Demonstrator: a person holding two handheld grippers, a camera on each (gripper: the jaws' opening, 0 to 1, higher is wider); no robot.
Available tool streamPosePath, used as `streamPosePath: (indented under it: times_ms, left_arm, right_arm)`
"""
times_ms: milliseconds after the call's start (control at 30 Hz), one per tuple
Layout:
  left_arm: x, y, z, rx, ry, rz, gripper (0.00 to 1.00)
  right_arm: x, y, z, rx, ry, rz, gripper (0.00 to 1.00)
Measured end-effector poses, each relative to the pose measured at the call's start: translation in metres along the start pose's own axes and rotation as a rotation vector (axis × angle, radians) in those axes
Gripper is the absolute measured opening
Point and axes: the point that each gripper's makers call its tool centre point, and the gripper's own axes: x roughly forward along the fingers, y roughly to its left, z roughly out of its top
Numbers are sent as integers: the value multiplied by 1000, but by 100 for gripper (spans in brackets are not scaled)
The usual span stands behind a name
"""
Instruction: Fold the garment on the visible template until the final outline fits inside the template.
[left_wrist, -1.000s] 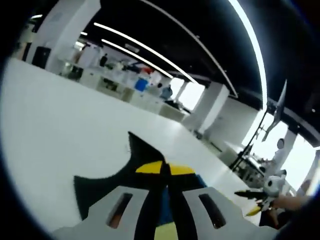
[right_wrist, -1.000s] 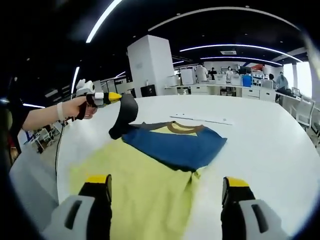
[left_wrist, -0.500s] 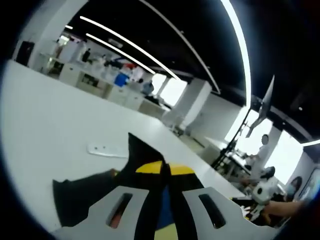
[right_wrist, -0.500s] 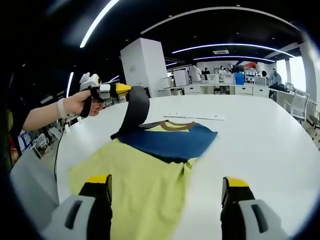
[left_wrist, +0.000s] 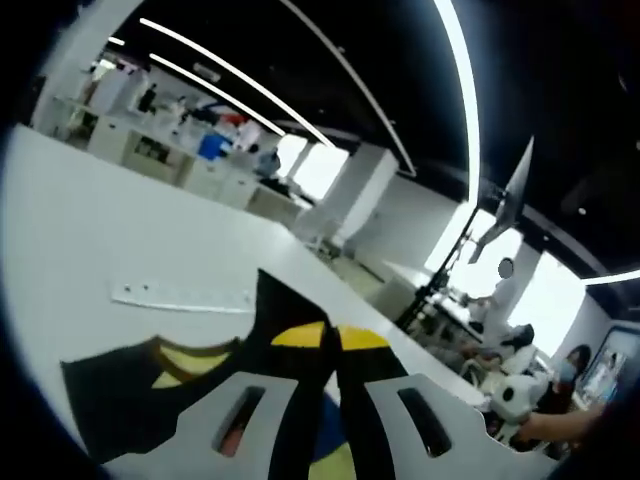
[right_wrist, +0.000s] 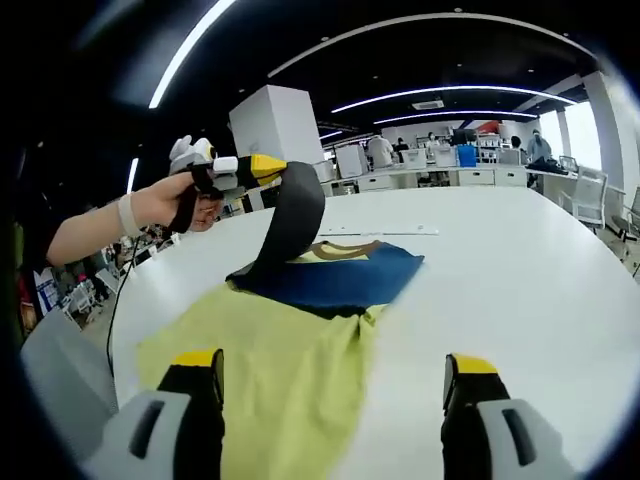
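An open-plan office with long ceiling lights and desks at the back surrounds a broad white table (right_wrist: 520, 270). On the table lies the garment (right_wrist: 290, 340), a shirt with a yellow-green body, a blue folded part toward the far side and a brown collar. In the right gripper view, the left gripper (right_wrist: 262, 166), held by a hand (right_wrist: 175, 205), pinches the dark sleeve (right_wrist: 285, 225) and lifts it up off the shirt, so the sleeve hangs as a curved strip above the blue part. In the left gripper view the yellow-tipped jaws are closed together on that dark fabric, with the collar and a white strip (left_wrist: 180, 296) lying on the table beyond. The right gripper (right_wrist: 335, 375) hovers near the yellow-green hem, jaws spread wide, gripping nothing
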Motion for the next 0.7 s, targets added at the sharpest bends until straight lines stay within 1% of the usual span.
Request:
streamPosePath:
  times_ms: [33,67,100,200,267,333,400,467,533,600,667,700]
  left_arm:
    - [4,-1,-9,-6,15,1,0]
    - [7,0,-14,-27,22,2,0]
    - [9,7,-17,-31,26,1,0]
    - [17,16,-29,-35,54,11,0]
    - [21,13,-44,-34,81,15,0]
    - [27,19,-51,-28,106,21,0]
    - [30,19,-58,-24,120,24,0]
    - [34,21,-68,-9,151,17,0]
    - [39,18,-80,11,182,12,0]
    - [44,20,-93,5,212,16,0]
    - [48,23,-102,-11,224,22,0]
    - [51,21,-108,-19,231,17,0]
  right_arm:
    - [0,1,-1,6,-2,3,91]
    - [0,2,-2,7,-2,3,91]
    - [1,2,-3,11,-3,1,91]
    - [1,5,-8,15,1,2,91]
    - [1,8,-12,24,4,5,91]
    - [0,8,-14,34,4,4,91]
    - [0,9,-15,37,4,4,91]
    - [0,8,-18,37,7,0,91]
    - [-2,7,-19,47,7,-1,91]
    - [-3,7,-20,49,5,-4,91]
    - [-3,6,-22,52,6,-7,91]
    - [-4,6,-23,54,6,-8,91]
